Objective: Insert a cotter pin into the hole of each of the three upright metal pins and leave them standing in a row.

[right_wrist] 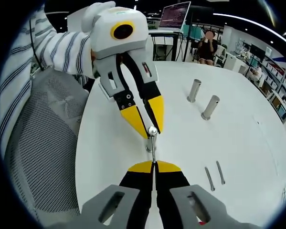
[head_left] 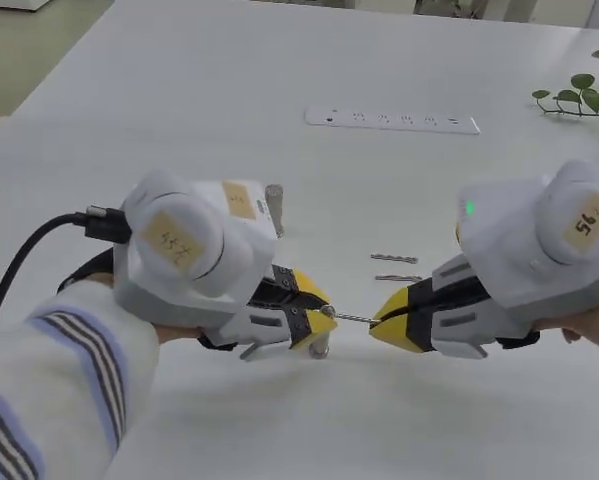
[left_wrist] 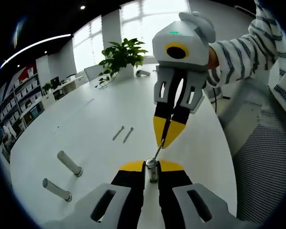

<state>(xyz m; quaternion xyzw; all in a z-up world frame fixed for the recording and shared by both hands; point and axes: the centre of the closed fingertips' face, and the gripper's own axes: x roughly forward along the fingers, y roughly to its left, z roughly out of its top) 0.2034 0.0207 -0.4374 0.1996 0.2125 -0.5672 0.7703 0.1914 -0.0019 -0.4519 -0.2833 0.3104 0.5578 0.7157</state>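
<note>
My left gripper (left_wrist: 151,166) is shut on an upright metal pin (left_wrist: 152,171) near the table's front edge. Its top shows between the yellow tips (head_left: 320,311). My right gripper (right_wrist: 153,164) is shut on a thin cotter pin (right_wrist: 153,150) and faces the left one tip to tip. The cotter pin's free end (head_left: 349,318) touches the top of the held metal pin (right_wrist: 152,132). Two more metal pins (right_wrist: 194,90) (right_wrist: 210,107) stand upright farther back; one of them (head_left: 274,209) rises behind the left gripper. Two loose cotter pins (head_left: 394,258) (head_left: 399,278) lie flat on the white table.
A white power strip (head_left: 392,120) lies at the table's far side, and plant leaves (head_left: 579,95) reach in at the far right. A black cable (head_left: 29,250) trails left from the left gripper. The table edge (right_wrist: 83,157) is close behind the grippers, with a mesh chair (right_wrist: 42,143) below.
</note>
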